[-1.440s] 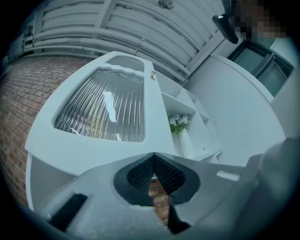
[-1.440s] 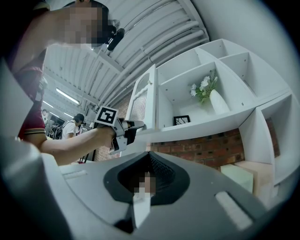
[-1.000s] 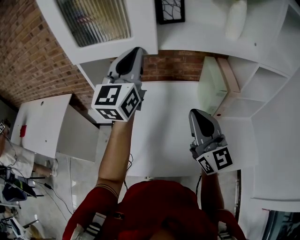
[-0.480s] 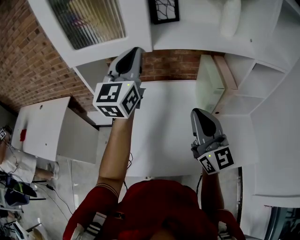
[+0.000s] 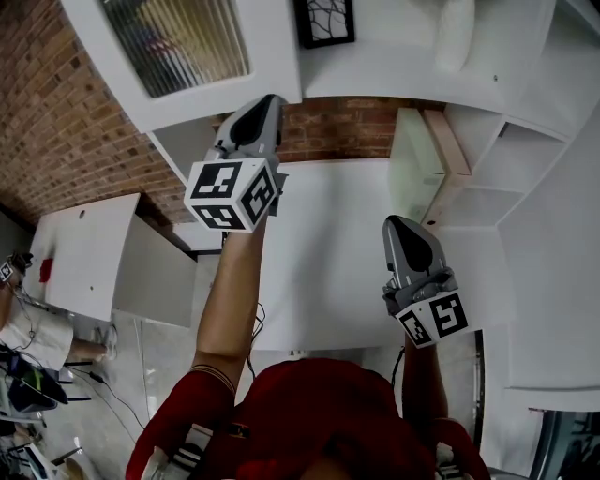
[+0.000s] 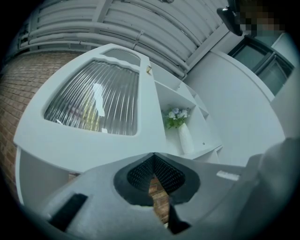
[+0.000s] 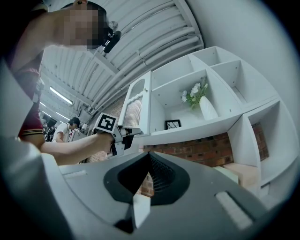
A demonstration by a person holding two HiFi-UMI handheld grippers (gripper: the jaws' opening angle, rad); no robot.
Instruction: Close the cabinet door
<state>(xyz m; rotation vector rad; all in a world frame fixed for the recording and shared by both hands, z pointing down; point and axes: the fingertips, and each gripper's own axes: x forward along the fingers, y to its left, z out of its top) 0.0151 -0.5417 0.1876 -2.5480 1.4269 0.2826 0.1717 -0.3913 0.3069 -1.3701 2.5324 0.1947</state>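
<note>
Just by open cabinet door (image 5: 178,47) edge, left tool (image 5: 269,101) clenched; right tool (image 5: 395,224) clenched.

Cabinet door (image 5: 183,56) and framed picture (image 5: 324,21) a touch further left in the head view.

Ur red tee (image 5: 309,403), short sleeves. Left gripper (image 5: 265,101) & right gripper (image 5: 396,225): grey shells, black ribbed pads (image 6: 140,174), b/w marker cube (image 5: 232,194) behind each claw.
</note>
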